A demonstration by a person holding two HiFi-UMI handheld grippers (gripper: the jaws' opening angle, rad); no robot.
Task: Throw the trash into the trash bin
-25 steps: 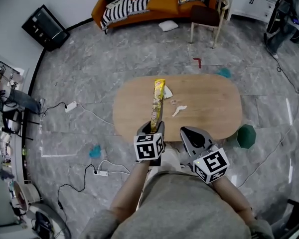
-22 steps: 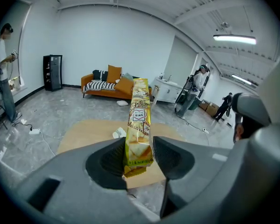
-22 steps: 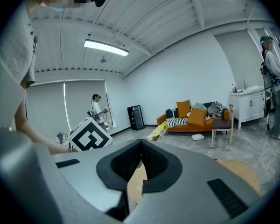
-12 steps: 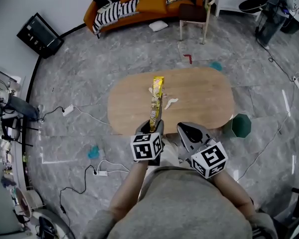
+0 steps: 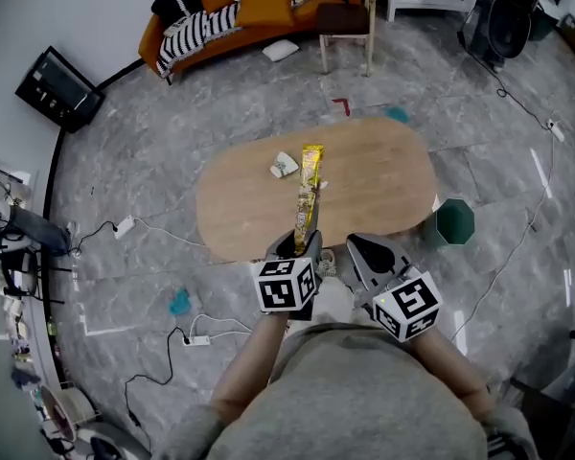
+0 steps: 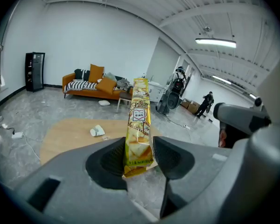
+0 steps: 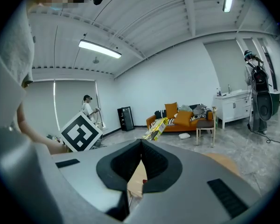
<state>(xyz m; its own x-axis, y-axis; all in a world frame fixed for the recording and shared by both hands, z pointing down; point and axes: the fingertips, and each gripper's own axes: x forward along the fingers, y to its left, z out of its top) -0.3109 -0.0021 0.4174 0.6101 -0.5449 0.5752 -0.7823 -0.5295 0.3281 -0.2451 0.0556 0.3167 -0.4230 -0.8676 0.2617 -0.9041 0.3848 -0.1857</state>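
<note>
Though near-shut, left claw (image 6: 139,146) on packet (image 6: 140,118)

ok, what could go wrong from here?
1. The left gripper pinches the yellow wrapper only at its bottom end; the long free part could slip out.
2. The green bin sits on the floor past the table's right end, beyond the right gripper: the grippers might clash.
3. Crumpled paper on the table may get missed.

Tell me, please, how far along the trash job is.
Nothing shows as binned yet. In hand: the left tool grips the yellow snack wrapper. Left: carrying it to the green bin on the floor beside the table, then the crumpled white scrap on it.
</note>
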